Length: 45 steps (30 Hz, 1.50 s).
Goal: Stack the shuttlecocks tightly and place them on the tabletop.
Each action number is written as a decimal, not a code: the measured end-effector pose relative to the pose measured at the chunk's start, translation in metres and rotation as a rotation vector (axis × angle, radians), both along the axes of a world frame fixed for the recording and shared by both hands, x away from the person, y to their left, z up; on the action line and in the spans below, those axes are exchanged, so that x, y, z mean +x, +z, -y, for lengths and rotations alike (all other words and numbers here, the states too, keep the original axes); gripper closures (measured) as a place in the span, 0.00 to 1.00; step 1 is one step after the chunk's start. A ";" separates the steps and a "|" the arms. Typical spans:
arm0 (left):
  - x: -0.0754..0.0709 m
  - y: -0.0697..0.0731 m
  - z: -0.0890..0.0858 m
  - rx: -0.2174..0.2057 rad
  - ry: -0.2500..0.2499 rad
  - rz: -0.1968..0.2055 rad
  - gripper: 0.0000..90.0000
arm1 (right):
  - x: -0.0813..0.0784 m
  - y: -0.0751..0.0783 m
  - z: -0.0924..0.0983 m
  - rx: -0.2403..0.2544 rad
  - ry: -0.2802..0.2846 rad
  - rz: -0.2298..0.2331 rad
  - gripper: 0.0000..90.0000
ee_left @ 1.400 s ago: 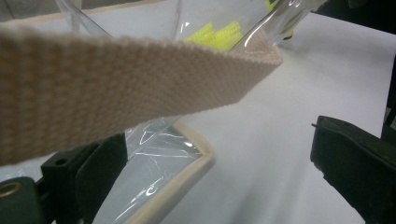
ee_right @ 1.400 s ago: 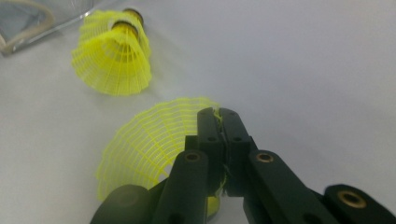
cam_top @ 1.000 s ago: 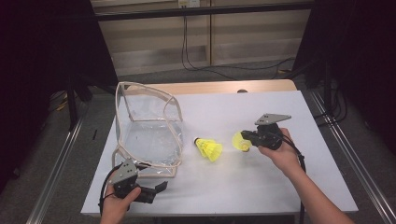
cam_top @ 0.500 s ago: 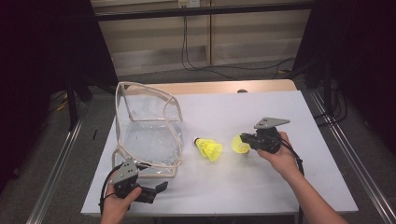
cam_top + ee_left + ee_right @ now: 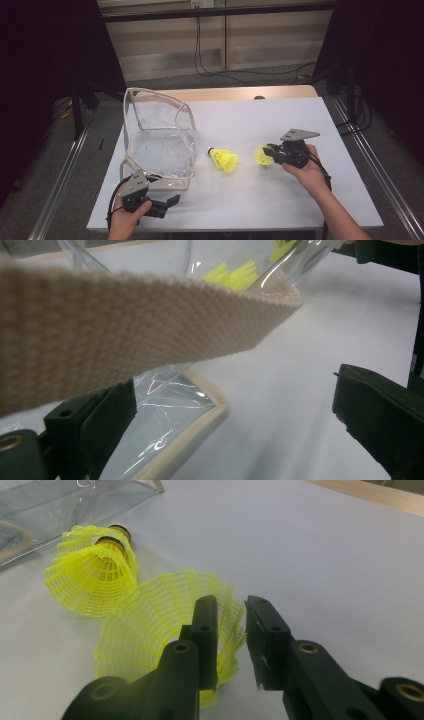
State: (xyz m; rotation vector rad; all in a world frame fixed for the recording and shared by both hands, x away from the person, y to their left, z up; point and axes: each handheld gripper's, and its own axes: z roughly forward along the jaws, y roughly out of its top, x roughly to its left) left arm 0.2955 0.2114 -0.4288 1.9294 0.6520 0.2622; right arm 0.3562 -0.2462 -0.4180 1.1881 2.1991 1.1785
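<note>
Right gripper fingers have just been opening, skirt of near shuttlecock w/ one finger through it, unpinched. Light, crushable mesh; grab by rim gently. Left gripper fingers apart, empty.

The right gripper is being held at the right of centre in the high view, its jaws having just been opening to a narrow gap. The left gripper is being held low at the lower left, jaws spread wide.
</note>
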 end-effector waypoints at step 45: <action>-0.001 0.000 0.002 0.009 -0.004 0.002 0.04 | -0.024 0.012 0.034 0.014 -0.066 0.047 0.60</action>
